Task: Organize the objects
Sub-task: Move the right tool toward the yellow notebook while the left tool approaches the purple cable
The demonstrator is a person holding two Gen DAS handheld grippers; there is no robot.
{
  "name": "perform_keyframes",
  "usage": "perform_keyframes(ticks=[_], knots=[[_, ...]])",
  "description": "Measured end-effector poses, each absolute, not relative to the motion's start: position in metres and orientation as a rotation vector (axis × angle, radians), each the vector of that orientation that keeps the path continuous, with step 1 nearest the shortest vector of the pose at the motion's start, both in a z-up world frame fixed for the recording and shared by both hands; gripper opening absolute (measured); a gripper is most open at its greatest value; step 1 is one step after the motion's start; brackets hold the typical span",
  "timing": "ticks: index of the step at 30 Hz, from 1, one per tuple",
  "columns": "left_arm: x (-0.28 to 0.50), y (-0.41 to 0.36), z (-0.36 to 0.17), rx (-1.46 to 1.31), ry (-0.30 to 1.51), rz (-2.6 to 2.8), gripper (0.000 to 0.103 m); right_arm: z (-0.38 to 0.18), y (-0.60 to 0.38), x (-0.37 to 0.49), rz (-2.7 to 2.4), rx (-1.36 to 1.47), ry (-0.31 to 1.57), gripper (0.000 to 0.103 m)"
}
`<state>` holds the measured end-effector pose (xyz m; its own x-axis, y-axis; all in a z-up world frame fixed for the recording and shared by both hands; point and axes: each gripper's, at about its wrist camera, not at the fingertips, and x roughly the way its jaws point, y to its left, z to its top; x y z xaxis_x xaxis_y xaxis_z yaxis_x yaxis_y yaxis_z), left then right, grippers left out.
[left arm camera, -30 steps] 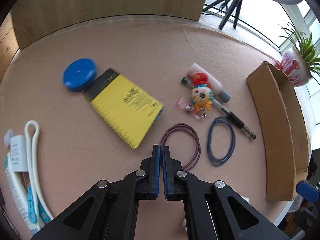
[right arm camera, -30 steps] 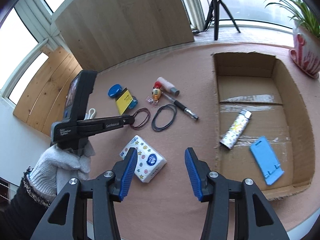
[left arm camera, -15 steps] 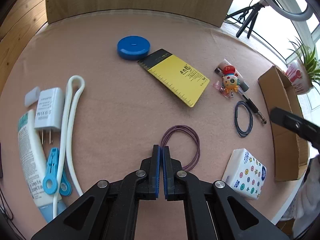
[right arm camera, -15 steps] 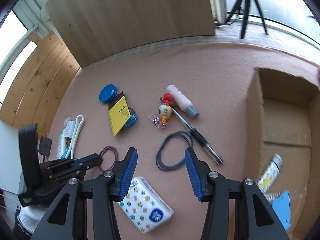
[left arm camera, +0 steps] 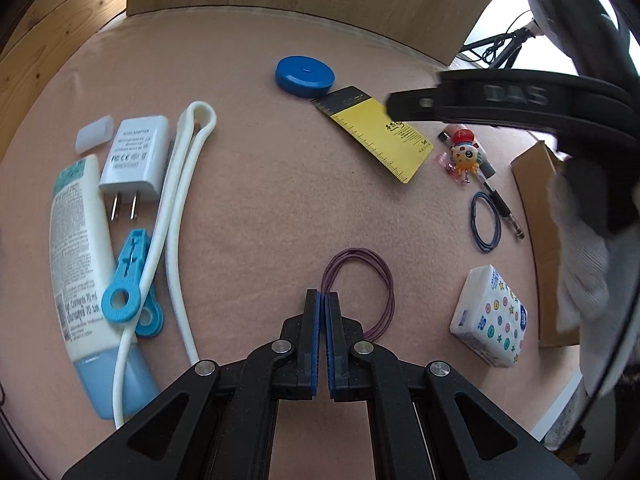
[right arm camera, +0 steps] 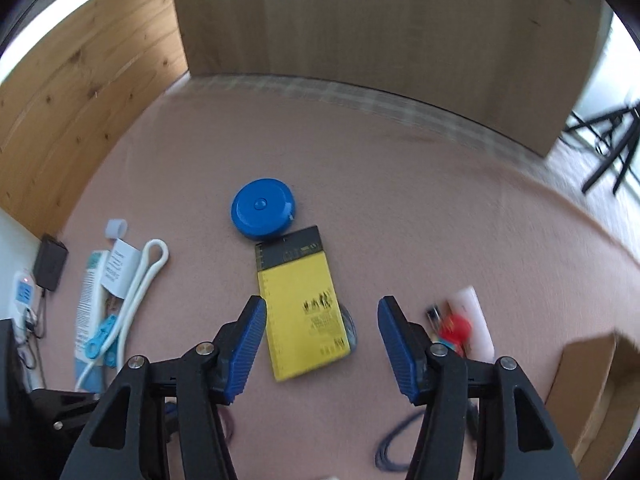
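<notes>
**Left gripper pinching the purple band, right gripper spread over the notepad**

While your left gripper (left arm camera: pixel 323 300) stays low over the pink bench (left arm camera: pixel 256 208), its blue pads are pressed together on the near edge of the purple hair band (left arm camera: pixel 360 284), whose loop lies flat just ahead of the tips. Your right gripper (right arm camera: pixel 322 320) hangs with its jaws wide apart and nothing between them, the yellow notepad (right arm camera: pixel 304 312) lying directly below the gap. The blue tape measure (right arm camera: pixel 262 208) touches the notepad's far end. Toward the bench's right edge sit the tissue pack (left arm camera: pixel 490 316), the blue hair band (left arm camera: pixel 485 222) and the cardboard box (left arm camera: pixel 540 216). Along the left edge lie the tube (left arm camera: pixel 76 264), the charger (left arm camera: pixel 134 158) and the white cord (left arm camera: pixel 176 184).
</notes>
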<state>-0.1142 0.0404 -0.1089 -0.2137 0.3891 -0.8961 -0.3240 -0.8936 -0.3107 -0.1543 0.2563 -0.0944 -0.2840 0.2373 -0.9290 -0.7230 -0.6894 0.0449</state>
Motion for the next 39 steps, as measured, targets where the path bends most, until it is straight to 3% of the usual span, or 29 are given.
perform_keyframes(ticks=[8,18,22,27,29,33,39], knots=[[-0.115,0.039,-0.111,-1.600,-0.173,2.132,0.002,-0.119,0.255,-0.196,1.980,-1.557,0.403,0.057],[-0.113,0.035,-0.111,-1.594,-0.210,2.120,0.002,-0.126,0.252,-0.201,1.974,-1.643,0.481,0.058],[-0.110,0.034,-0.111,-1.595,-0.208,2.117,0.002,-0.112,0.249,-0.196,2.126,-1.626,0.738,0.058],[-0.106,0.032,-0.110,-1.599,-0.216,2.118,0.002,-0.104,0.267,-0.183,2.019,-1.537,0.640,0.057],[-0.105,0.031,-0.110,-1.598,-0.224,2.115,0.002,-0.106,0.275,-0.170,1.974,-1.488,0.677,0.054],[-0.104,0.022,-0.110,-1.600,-0.232,2.110,0.003,-0.109,0.283,-0.150,1.915,-1.459,0.690,0.034],[-0.107,0.027,-0.112,-1.607,-0.229,2.111,0.003,-0.119,0.267,-0.141,1.883,-1.501,0.664,0.032]])
